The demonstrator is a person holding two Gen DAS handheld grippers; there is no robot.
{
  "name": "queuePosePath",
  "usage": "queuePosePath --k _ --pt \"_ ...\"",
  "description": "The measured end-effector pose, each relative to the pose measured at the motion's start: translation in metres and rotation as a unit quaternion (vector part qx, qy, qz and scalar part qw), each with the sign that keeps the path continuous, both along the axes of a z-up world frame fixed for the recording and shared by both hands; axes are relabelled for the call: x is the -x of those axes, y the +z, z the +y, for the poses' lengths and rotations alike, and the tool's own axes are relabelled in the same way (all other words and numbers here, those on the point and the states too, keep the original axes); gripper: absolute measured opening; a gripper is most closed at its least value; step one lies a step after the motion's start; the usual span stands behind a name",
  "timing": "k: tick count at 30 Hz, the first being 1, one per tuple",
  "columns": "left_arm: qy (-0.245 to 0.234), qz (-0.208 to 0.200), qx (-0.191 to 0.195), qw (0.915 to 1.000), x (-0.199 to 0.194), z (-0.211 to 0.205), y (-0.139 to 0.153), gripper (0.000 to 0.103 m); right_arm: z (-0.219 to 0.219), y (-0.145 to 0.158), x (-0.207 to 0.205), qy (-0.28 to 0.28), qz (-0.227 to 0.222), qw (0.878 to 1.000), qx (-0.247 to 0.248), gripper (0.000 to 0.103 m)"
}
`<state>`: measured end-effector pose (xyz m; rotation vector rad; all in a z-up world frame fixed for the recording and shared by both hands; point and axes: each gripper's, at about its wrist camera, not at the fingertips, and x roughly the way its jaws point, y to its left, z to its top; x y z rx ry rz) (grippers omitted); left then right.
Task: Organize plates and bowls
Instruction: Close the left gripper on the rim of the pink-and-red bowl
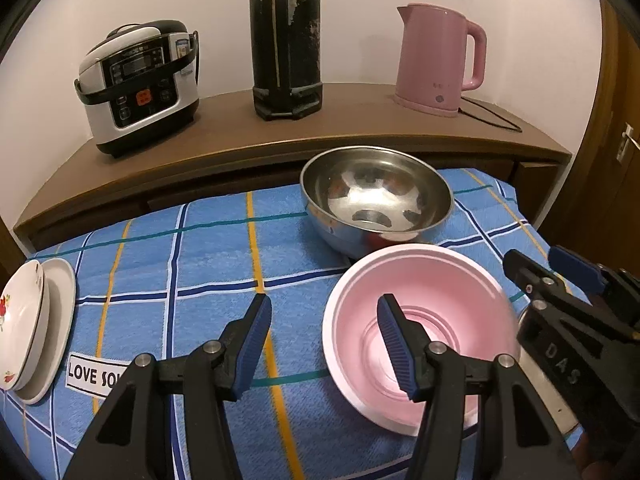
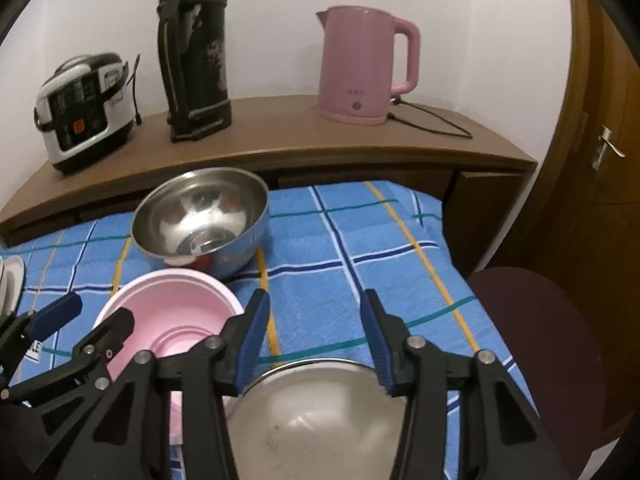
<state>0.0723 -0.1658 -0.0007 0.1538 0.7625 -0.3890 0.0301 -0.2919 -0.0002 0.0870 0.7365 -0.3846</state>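
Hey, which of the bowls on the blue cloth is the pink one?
The pink bowl sits nearest the left gripper, one blue finger over its rim. The steel bowl behind it and the metal bowl under the right gripper are silver.

A table under a blue checked cloth carries a steel bowl, a pink bowl, a second steel bowl and two stacked plates at its left edge; the wooden shelf behind holds a rice cooker, a black flask and a pink kettle
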Motion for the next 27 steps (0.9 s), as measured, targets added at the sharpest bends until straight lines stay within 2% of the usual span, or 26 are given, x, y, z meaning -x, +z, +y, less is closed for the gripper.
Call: queuePosePath --k 2,4,6,7,12,14,19,27 --pt "0.003 -0.001 -0.004 1.0 -0.001 0.0 -0.002 0.058 0.001 -0.003 -0.003 0.006 0.006 1.0 -0.004 0.038" --pt "0.002 0.002 -0.003 1.0 -0.003 -0.001 -0.004 0.058 -0.001 -0.006 -0.005 0.008 0.01 1.0 -0.008 0.029" --pt "-0.003 0.002 -0.003 1.0 -0.004 -0.003 -0.005 0.045 -0.003 -0.009 -0.006 0.01 0.013 1.0 -0.016 0.025" --pt "-0.008 0.006 -0.003 0.9999 -0.004 -0.004 -0.007 0.035 -0.004 -0.01 -0.007 0.011 0.015 1.0 -0.017 0.022" --pt "-0.014 0.023 -0.001 0.9996 -0.007 -0.008 -0.015 0.031 -0.003 -0.013 -0.009 0.018 0.019 0.999 -0.018 0.017" --pt "-0.015 0.029 0.005 0.9994 -0.008 -0.007 -0.017 0.023 -0.003 -0.014 -0.009 0.02 0.02 0.999 -0.022 0.016" --pt "-0.017 0.033 0.009 0.9993 -0.009 -0.008 -0.019 0.018 0.0 -0.014 -0.01 0.023 0.021 0.999 -0.019 0.011" --pt "-0.02 0.031 0.011 0.9993 -0.009 -0.006 -0.02 0.015 -0.001 -0.011 -0.008 0.025 0.011 0.999 -0.024 0.01"
